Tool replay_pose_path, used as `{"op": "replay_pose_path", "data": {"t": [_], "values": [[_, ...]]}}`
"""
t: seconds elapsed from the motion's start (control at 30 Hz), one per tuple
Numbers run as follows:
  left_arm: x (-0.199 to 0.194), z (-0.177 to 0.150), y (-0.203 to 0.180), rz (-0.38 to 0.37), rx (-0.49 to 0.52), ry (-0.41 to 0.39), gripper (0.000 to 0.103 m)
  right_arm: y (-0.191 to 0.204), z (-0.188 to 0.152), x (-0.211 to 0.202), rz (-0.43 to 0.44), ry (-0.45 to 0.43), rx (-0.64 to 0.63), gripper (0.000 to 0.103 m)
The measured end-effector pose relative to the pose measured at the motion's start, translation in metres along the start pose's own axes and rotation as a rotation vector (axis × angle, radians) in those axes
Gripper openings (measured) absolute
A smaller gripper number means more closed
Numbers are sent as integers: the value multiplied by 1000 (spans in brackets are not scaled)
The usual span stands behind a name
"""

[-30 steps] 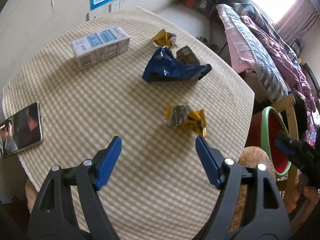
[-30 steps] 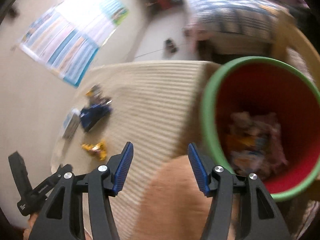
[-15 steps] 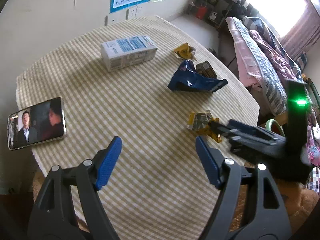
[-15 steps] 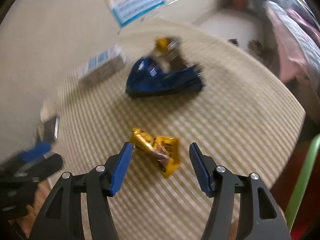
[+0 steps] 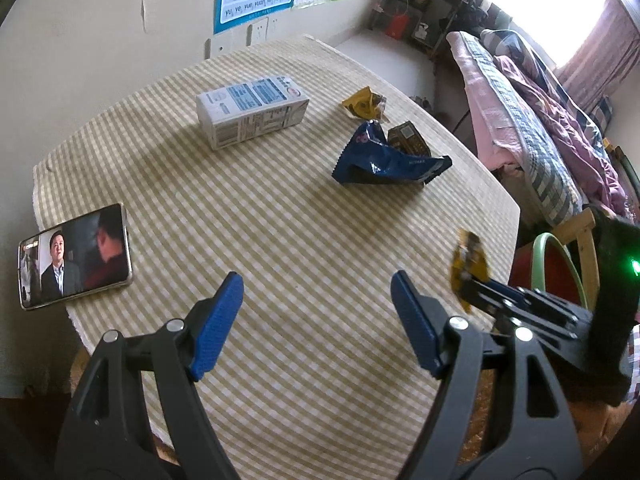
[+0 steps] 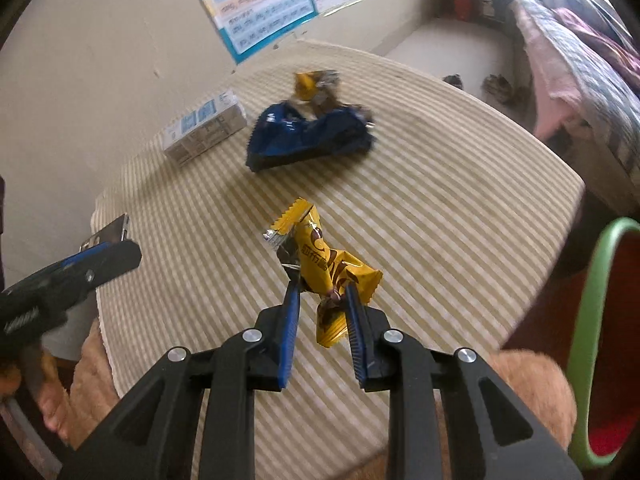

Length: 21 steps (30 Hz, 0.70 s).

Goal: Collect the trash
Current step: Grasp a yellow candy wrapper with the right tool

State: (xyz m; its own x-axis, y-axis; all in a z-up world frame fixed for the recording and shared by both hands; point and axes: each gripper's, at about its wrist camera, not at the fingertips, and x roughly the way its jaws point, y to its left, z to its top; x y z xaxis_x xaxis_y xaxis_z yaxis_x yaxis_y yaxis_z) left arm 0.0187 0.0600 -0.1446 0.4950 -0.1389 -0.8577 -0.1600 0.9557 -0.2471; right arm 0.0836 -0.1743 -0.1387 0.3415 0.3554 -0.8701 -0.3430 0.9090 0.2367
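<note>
My right gripper [image 6: 320, 296] has just been closing and its blue pads now pinch the lower part of a crumpled yellow candy wrapper [image 6: 320, 256], which stands up between them over the near-right part of the table [image 6: 440, 208]; from the left wrist view the same wrapper [image 5: 470, 264] shows at the tip of that gripper, near the table's right edge. My left gripper [image 5: 316, 320] hangs above the near edge of the table with its jaws well apart and nothing between them. The table is round and covered with a yellow-and-white checked cloth. Remaining on it: a crumpled blue snack bag [image 5: 384, 160] right of centre, a small brown packet [image 5: 408, 140] touching its far side, and a second yellow wrapper [image 5: 364, 104] just beyond those. A white-and-blue carton [image 5: 252, 110] lies on its side toward the far left, well apart from the bag. A phone [image 5: 76, 258] with a lit screen lies flat at the left edge. A red bin with a green rim [image 6: 600, 320] stands beside the table on the right, lower than the tabletop; its contents are not visible. A bed [image 5: 540, 120] with striped and pink bedding stands beyond it. Blue-bordered posters [image 6: 260, 4] hang on the wall behind the table.
</note>
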Motion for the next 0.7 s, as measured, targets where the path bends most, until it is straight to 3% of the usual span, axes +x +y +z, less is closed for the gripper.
{"op": "replay_pose_path", "data": {"t": [0.23,0.4,0.63,0.7], "values": [[10,1,-3,14,19,16,73,-31,-18,-5,45,14,143,25],[19,18,7,79,38,4,73,-33,-19,-3,69,20,157,26],[45,75,27,202,117,-11,73,-41,-20,2,130,46,194,52],[57,92,34,244,132,3,76,-44,-20,2,154,49,211,54]]}}
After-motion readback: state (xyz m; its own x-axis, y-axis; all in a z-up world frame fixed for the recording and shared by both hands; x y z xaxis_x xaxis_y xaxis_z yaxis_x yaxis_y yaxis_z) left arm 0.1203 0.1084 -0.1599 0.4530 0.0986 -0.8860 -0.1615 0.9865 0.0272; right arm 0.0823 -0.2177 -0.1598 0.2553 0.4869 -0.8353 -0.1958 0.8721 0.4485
